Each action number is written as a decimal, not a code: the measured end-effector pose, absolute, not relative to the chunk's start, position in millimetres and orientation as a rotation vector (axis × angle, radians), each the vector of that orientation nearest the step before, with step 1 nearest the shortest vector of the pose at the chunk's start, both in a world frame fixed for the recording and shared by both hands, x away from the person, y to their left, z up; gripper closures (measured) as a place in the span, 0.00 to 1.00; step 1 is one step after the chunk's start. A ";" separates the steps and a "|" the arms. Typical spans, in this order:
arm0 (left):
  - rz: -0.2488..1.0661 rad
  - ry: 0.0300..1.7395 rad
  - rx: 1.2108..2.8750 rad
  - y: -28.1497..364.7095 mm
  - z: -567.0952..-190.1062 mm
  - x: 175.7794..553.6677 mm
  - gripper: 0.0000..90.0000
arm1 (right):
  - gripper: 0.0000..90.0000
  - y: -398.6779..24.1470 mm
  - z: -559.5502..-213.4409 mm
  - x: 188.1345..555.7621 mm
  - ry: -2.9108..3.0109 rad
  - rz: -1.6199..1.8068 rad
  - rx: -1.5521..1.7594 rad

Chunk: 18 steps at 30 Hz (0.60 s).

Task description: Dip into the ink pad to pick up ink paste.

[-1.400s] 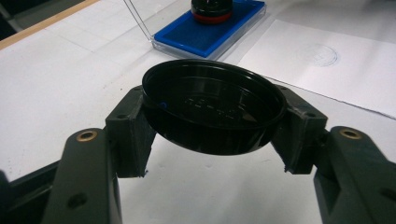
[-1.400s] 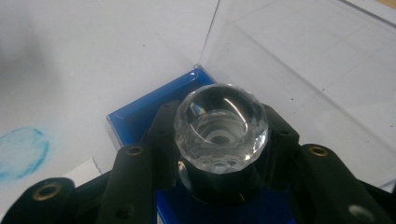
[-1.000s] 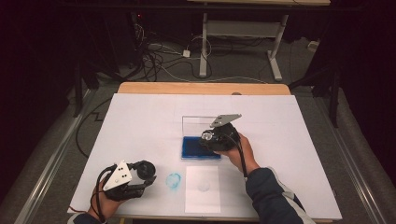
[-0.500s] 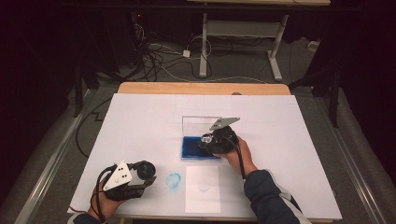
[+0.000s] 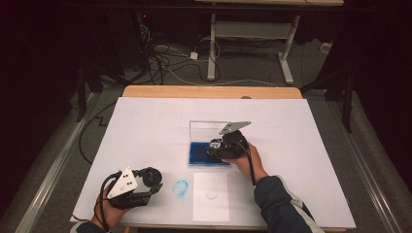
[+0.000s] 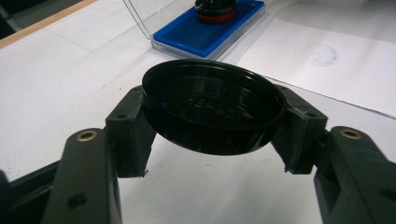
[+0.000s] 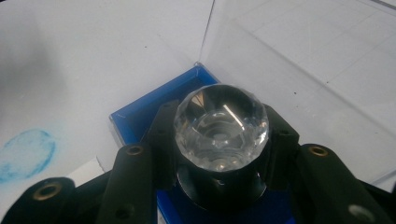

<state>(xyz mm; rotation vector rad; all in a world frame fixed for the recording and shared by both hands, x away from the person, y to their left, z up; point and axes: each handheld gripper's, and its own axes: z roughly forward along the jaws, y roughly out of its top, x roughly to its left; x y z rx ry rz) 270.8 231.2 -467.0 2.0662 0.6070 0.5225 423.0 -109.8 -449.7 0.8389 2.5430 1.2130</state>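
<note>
Clear faceted knob, black stamp [image 7: 220, 135]

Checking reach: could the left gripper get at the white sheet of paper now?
Probably not yet: the left gripper is shut on a round black cap, though the white sheet of paper lies unobstructed beside it.

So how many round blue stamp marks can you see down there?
2: a smudged blue mark on the table cover beside the left gripper, and a faint ring on the paper sheet.

Stamp [image 7: 220, 135] hides its base and the pad beneath.
</note>
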 end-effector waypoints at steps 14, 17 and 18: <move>0.518 0.607 2.066 230.7 -467.3 270.7 0.40 | 0.63 -109.0 -449.3 422.2 2.547 1.205 0.831; 0.520 0.606 2.067 230.8 -467.1 270.7 0.40 | 0.63 -109.0 -449.4 422.3 2.547 1.206 0.827; 0.520 0.607 2.065 230.7 -467.2 270.7 0.40 | 0.63 -108.8 -449.3 422.2 2.547 1.203 0.829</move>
